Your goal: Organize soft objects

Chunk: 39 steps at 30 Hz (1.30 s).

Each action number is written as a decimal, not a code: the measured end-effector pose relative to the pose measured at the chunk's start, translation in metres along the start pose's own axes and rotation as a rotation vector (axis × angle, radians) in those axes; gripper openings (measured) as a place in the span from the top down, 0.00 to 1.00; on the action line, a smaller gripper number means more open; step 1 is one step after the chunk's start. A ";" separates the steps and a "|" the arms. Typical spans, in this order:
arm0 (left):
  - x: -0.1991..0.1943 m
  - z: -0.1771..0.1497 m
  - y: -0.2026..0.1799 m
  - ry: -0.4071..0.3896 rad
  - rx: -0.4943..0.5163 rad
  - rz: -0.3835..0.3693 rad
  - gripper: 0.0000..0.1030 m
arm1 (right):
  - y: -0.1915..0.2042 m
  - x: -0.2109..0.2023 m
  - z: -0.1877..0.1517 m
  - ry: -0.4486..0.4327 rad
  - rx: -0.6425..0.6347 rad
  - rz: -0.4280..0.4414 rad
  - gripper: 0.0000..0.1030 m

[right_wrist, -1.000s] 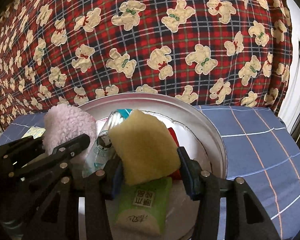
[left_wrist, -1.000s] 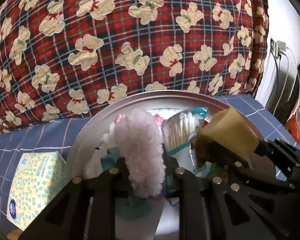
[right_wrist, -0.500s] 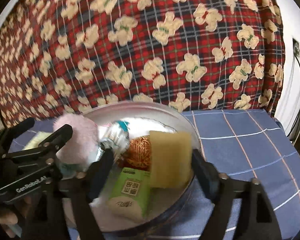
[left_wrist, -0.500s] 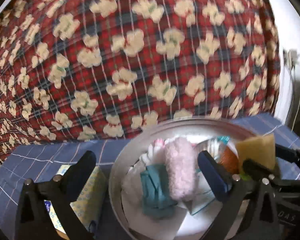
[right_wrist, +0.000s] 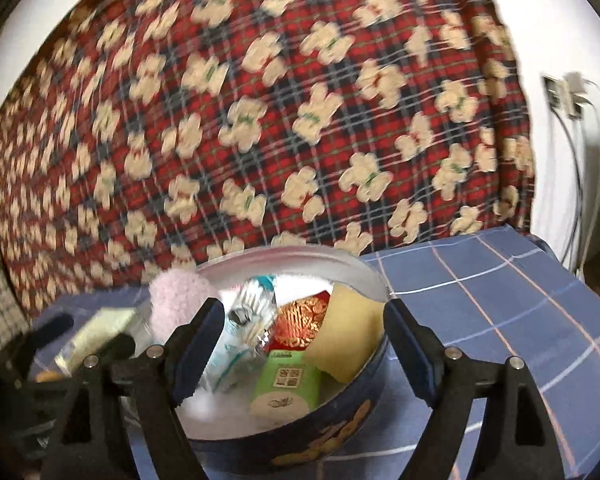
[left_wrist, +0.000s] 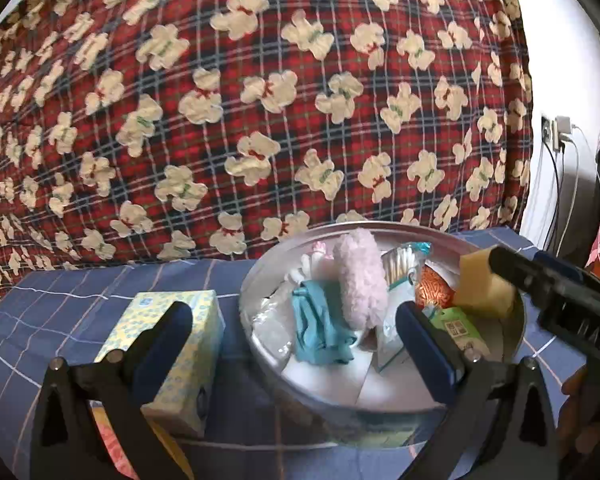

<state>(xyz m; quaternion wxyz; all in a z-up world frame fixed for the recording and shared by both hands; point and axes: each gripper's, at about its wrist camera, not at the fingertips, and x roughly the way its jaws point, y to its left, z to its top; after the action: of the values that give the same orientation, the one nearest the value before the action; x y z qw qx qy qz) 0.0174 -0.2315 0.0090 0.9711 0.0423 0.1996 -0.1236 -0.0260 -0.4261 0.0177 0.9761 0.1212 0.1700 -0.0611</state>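
Both grippers, left (left_wrist: 296, 334) and right (right_wrist: 304, 346), spring open and back off; pink puff (left_wrist: 360, 280) and yellow sponge (right_wrist: 350, 338) rest inside the tin (right_wrist: 340, 408), delivered.

Pink fluffy sock (left_wrist: 360, 280), yellow sponge (right_wrist: 350, 338) (tilted), inside round tin (right_wrist: 374, 280)

Your round tin (left_wrist: 260, 280) sits on the bed (left_wrist: 60, 320), toward its back edge, just before the quilt (left_wrist: 260, 100) heaped behind it. Left of the tin, just beside it, lies the tissue box (left_wrist: 156, 344). Inside the tin, the fluffy sock (left_wrist: 360, 280) lies at the middle, the folded cloth (left_wrist: 320, 324) to its left, the cotton swab pack (left_wrist: 404, 264) to its right. The sponge (left_wrist: 480, 284) leans on the tin's right wall, the tissue pack (left_wrist: 460, 328) before it.
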 end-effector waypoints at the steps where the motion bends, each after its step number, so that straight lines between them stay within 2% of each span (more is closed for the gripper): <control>1: -0.002 -0.001 0.000 -0.006 0.000 0.001 0.00 | 0.001 -0.006 -0.001 -0.020 0.013 -0.006 0.19; 9: -0.032 -0.015 -0.006 -0.049 0.061 -0.021 0.00 | 0.033 -0.056 -0.022 -0.134 -0.095 -0.132 0.19; 15: -0.061 -0.025 0.011 -0.079 0.011 -0.042 0.00 | 0.047 -0.090 -0.033 -0.188 -0.089 -0.129 0.19; 19: -0.071 -0.029 0.017 -0.088 -0.008 -0.052 0.00 | 0.055 -0.104 -0.039 -0.201 -0.066 -0.185 0.19; 21: -0.075 -0.030 0.018 -0.096 -0.009 -0.052 0.00 | 0.056 -0.108 -0.041 -0.206 -0.044 -0.183 0.19; 26: -0.080 -0.032 0.020 -0.101 -0.012 -0.078 0.00 | 0.062 -0.122 -0.043 -0.300 -0.071 -0.199 0.19; 27: -0.081 -0.032 0.020 -0.103 -0.015 -0.080 0.00 | 0.062 -0.123 -0.042 -0.341 -0.093 -0.195 0.19; 29: -0.080 -0.032 0.020 -0.096 -0.015 -0.081 0.00 | 0.062 -0.120 -0.039 -0.370 -0.135 -0.220 0.19; 33: -0.083 -0.033 0.019 -0.105 -0.003 -0.082 0.00 | 0.062 -0.106 -0.034 -0.304 -0.149 -0.221 0.18; 39: -0.082 -0.032 0.018 -0.108 0.005 -0.075 0.00 | 0.086 -0.113 -0.041 -0.344 -0.263 -0.222 0.18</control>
<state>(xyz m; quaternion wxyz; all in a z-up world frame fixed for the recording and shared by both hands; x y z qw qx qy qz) -0.0630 -0.1918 0.0131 0.9751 0.0304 0.1482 -0.1623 -0.1312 -0.3241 0.0384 0.9853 -0.0384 0.0199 -0.1650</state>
